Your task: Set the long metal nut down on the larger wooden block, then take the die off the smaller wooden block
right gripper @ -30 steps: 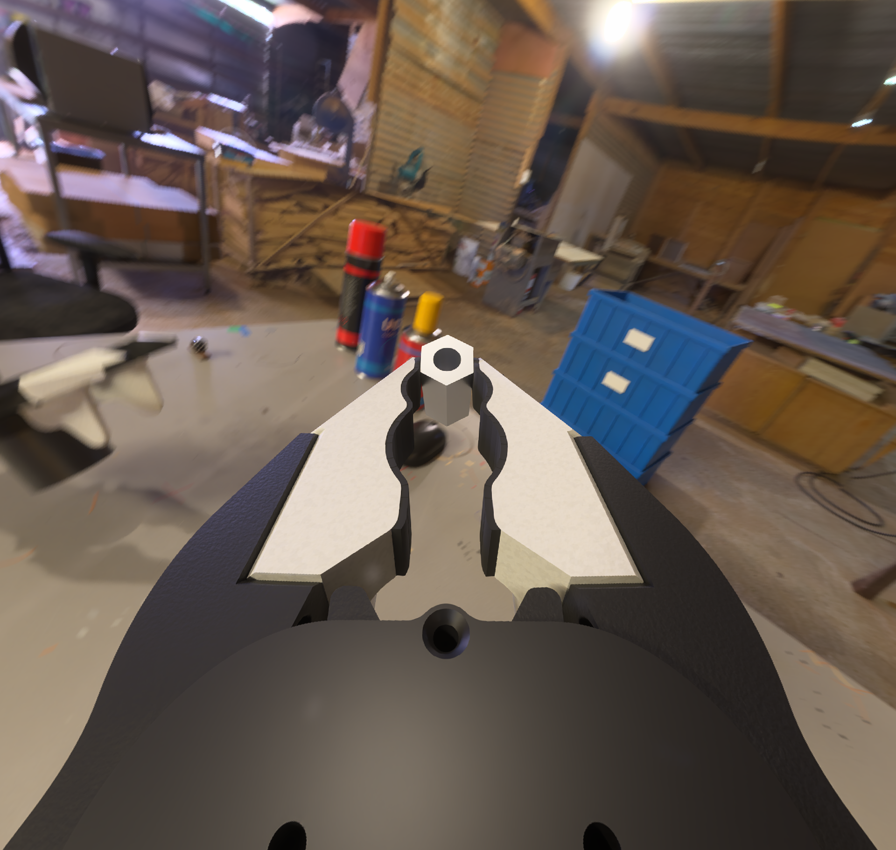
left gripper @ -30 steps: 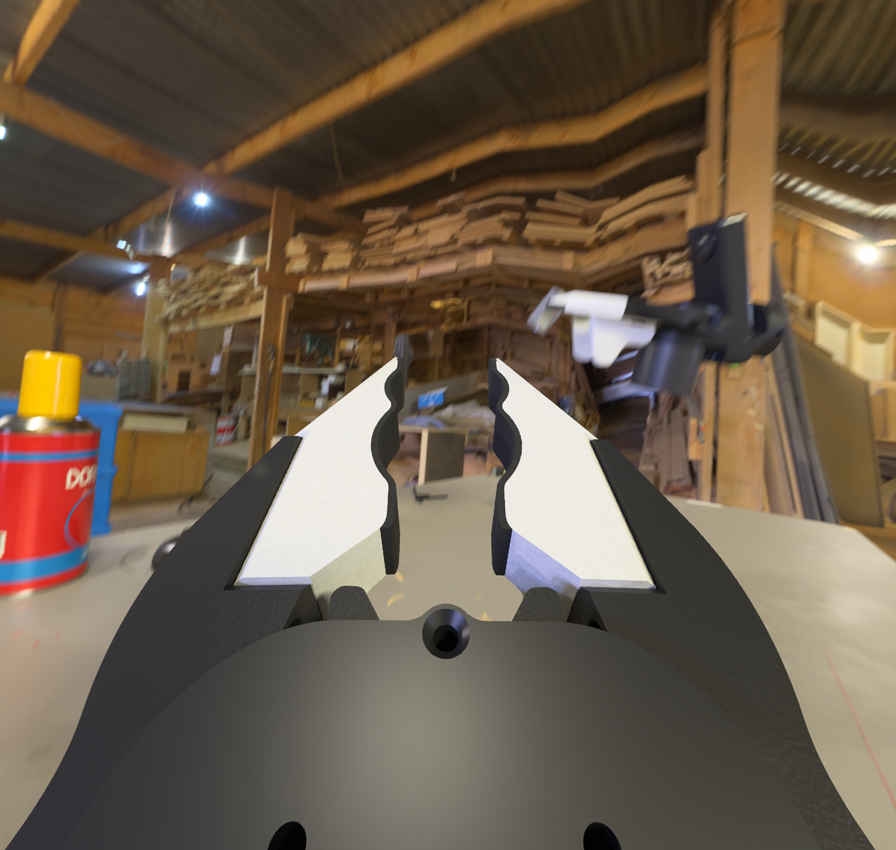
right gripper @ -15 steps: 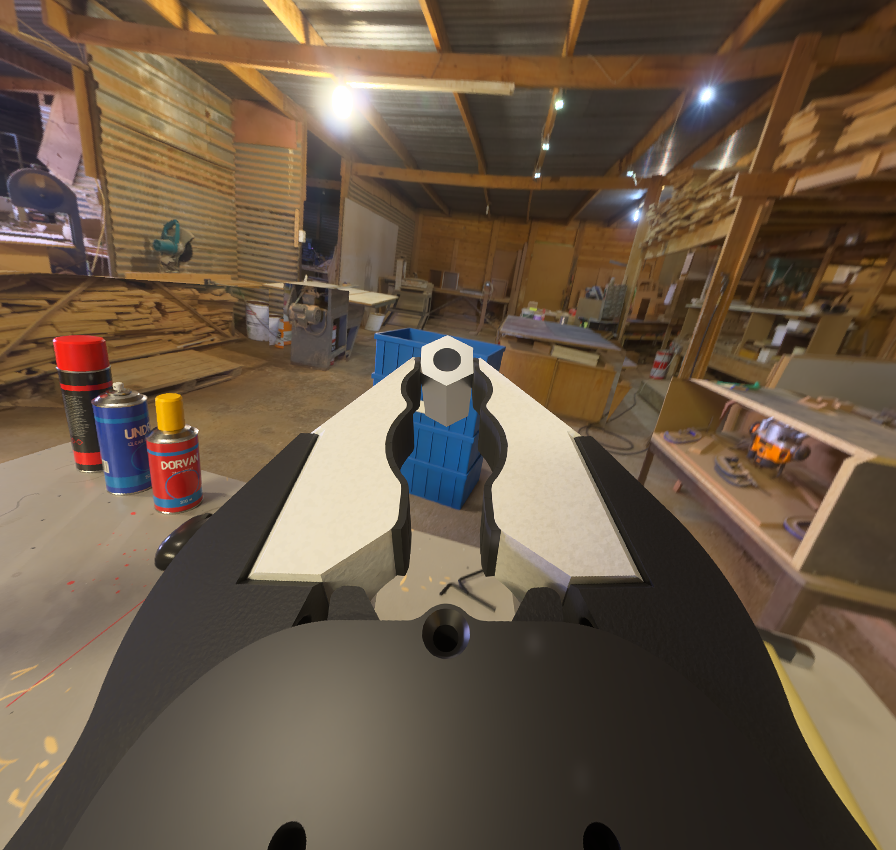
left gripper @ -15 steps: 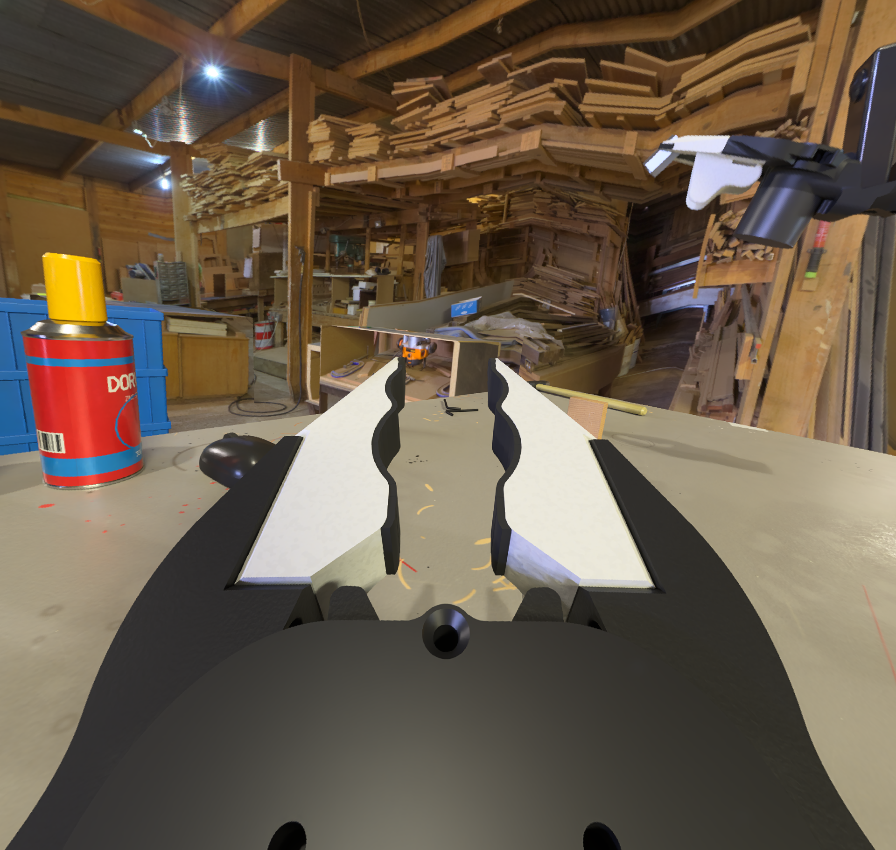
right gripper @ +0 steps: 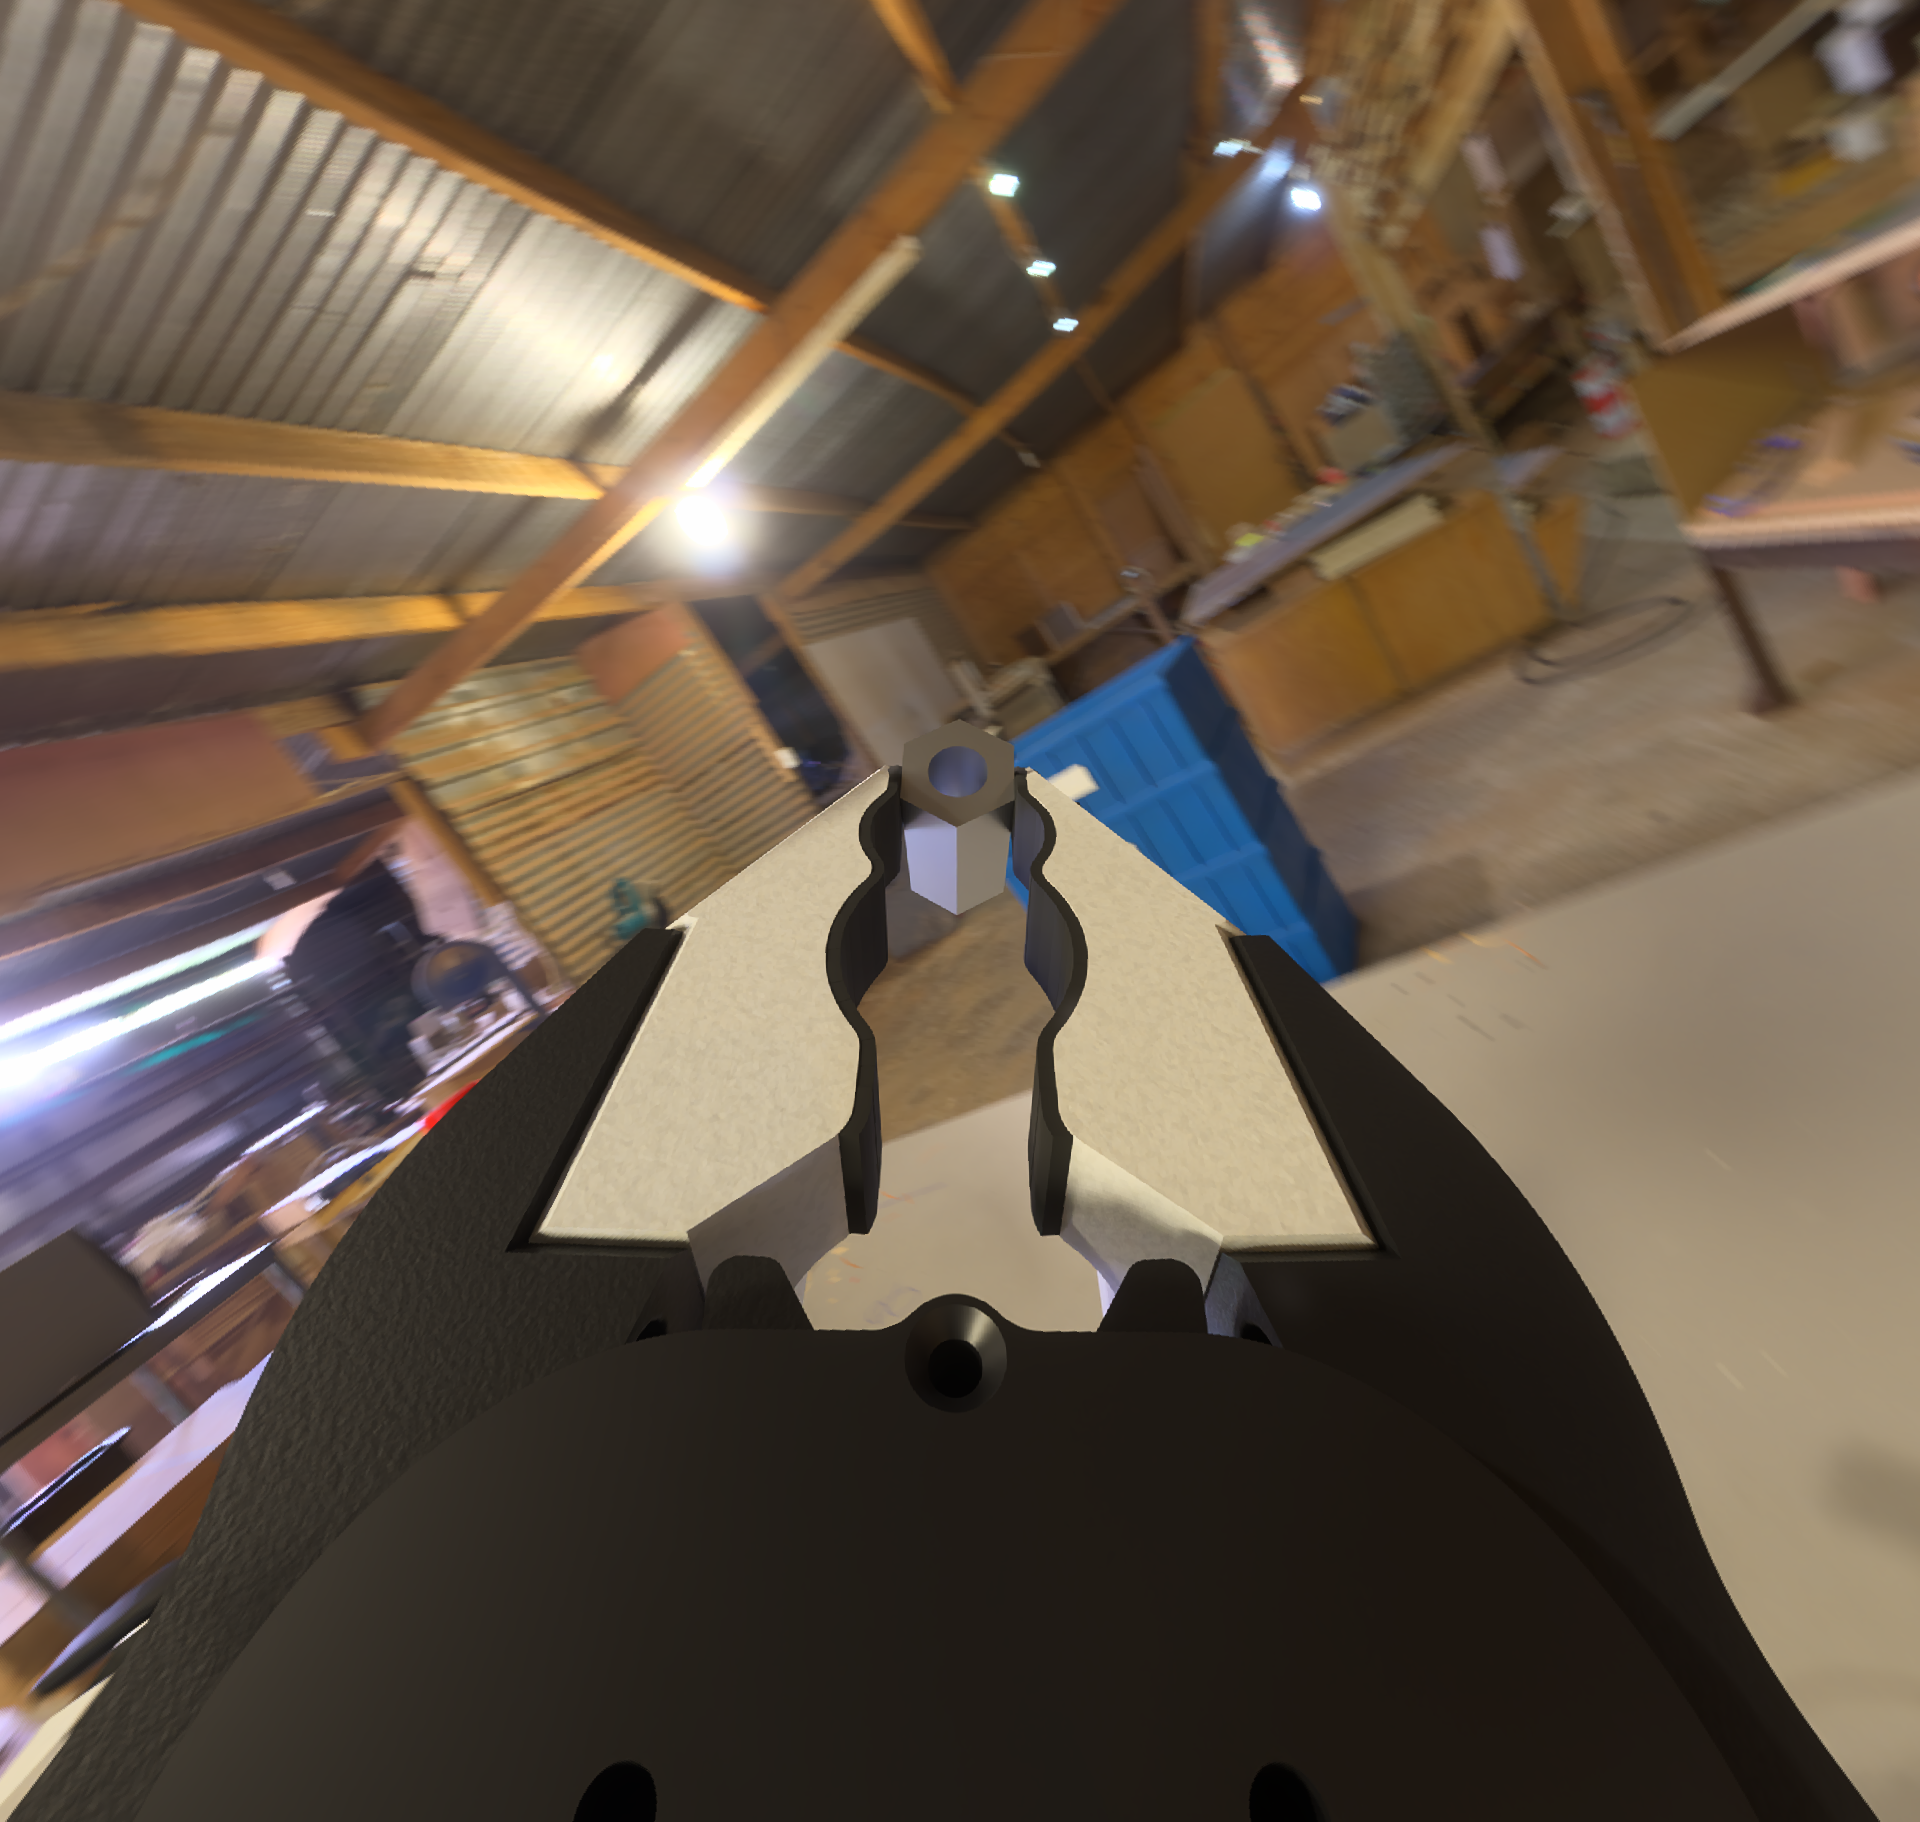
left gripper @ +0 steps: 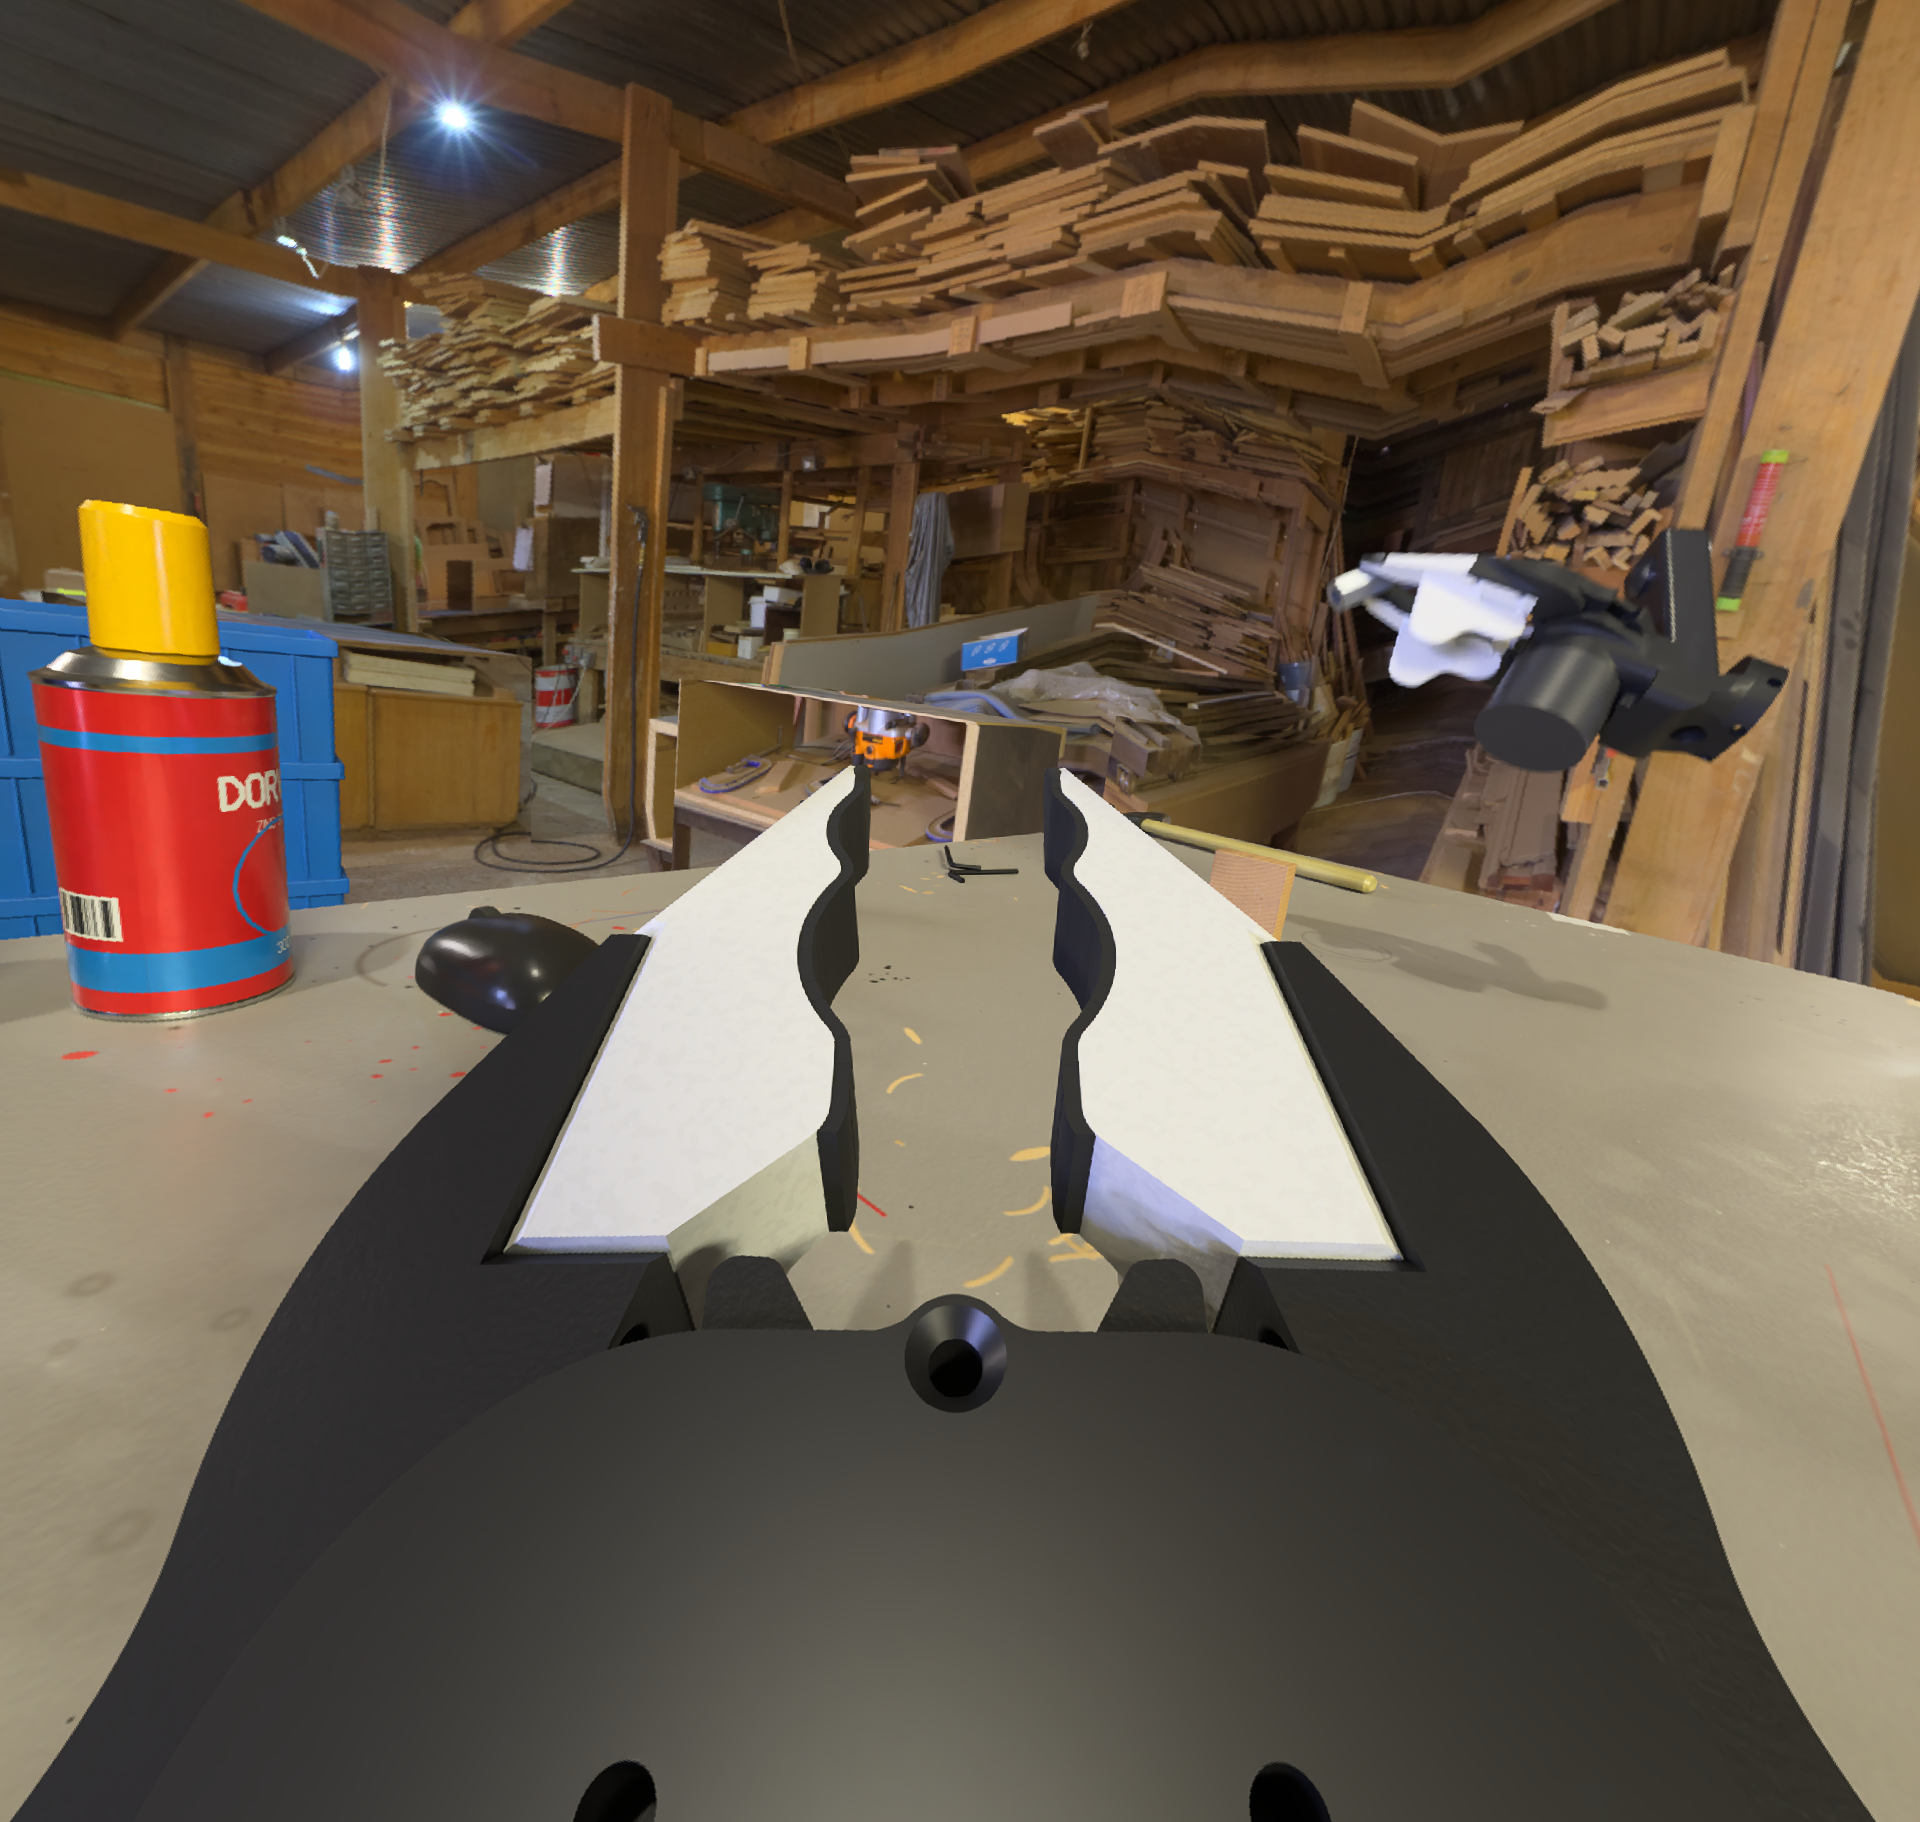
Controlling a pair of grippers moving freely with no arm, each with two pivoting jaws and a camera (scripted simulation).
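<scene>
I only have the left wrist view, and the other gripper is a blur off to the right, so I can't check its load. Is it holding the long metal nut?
Observer: Yes. In the right wrist view the right gripper is shut on the long metal nut, pinched at the fingertips.
Operator: How does the nut sit?
Observer: Its bored hex end shows above the fingers, and its body runs down between them.
Operator: Does that camera see either wooden block?
Observer: No. It is tilted and shows roof, a blue crate and a stretch of table.
</scene>
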